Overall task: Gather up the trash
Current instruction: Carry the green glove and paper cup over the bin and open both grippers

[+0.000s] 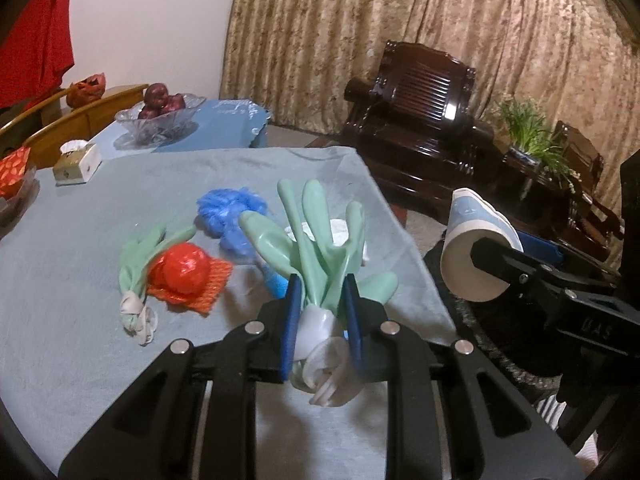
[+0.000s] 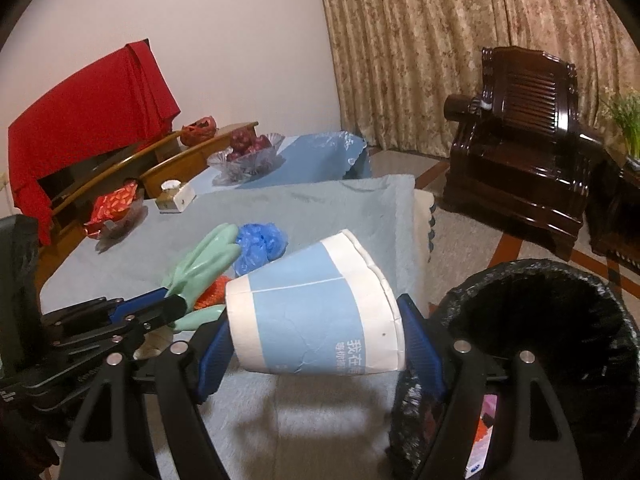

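Note:
My left gripper (image 1: 320, 300) is shut on a mint green rubber glove (image 1: 316, 236) and holds it upright above the grey tablecloth (image 1: 80, 340). My right gripper (image 2: 316, 344) is shut on a blue and white paper cup (image 2: 316, 312), held on its side next to the bin (image 2: 560, 320) lined with a black bag. The cup also shows in the left wrist view (image 1: 476, 248). On the table lie a second green glove (image 1: 138, 264), a red ball on orange netting (image 1: 186, 276), a crumpled blue plastic bag (image 1: 230, 216) and white paper (image 1: 336, 232) behind the held glove.
A tissue box (image 1: 76, 164), a glass fruit bowl (image 1: 160, 116) and a dish with red wrapping (image 2: 114, 208) stand at the table's far side. A dark wooden armchair (image 2: 520, 152) and a potted plant (image 1: 532, 136) stand to the right by the curtain.

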### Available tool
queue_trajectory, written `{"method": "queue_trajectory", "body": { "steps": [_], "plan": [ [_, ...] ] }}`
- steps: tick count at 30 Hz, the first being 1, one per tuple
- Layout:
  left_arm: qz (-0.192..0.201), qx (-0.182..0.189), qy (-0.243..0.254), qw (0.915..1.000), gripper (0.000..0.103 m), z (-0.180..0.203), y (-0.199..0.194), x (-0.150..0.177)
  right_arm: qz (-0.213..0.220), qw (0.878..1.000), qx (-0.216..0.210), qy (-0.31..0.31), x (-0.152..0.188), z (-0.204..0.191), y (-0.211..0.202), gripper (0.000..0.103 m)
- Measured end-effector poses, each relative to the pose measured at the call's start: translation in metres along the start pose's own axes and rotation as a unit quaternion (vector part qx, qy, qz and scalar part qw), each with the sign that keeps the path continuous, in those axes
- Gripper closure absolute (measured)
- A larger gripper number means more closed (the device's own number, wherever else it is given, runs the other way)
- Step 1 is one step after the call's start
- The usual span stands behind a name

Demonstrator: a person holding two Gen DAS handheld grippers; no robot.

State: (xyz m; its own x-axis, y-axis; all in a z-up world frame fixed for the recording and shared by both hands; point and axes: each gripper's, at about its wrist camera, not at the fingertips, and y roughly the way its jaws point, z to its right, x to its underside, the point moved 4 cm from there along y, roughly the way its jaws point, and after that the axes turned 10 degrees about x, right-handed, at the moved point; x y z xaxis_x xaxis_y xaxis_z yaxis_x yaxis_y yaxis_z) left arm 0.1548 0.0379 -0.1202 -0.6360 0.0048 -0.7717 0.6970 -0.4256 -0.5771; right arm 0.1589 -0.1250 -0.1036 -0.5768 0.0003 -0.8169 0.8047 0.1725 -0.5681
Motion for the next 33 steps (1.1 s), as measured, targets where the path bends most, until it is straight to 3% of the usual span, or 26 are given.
{"method": "queue_trajectory", "body": {
  "steps": [14, 33],
  "plan": [
    [-0.003, 0.065, 0.044, 0.9969, 0.083, 0.074, 0.013, -0.006, 0.027, 0.998, 0.056, 0.032, 0.004, 0.061, -0.050, 0.028],
    [-0.034, 0.136, 0.115, 0.9835, 0.083, 0.190, 0.085, -0.001, 0.016, 0.982, 0.168, 0.082, 0.038, 0.175, -0.084, 0.028]
  ]
}}
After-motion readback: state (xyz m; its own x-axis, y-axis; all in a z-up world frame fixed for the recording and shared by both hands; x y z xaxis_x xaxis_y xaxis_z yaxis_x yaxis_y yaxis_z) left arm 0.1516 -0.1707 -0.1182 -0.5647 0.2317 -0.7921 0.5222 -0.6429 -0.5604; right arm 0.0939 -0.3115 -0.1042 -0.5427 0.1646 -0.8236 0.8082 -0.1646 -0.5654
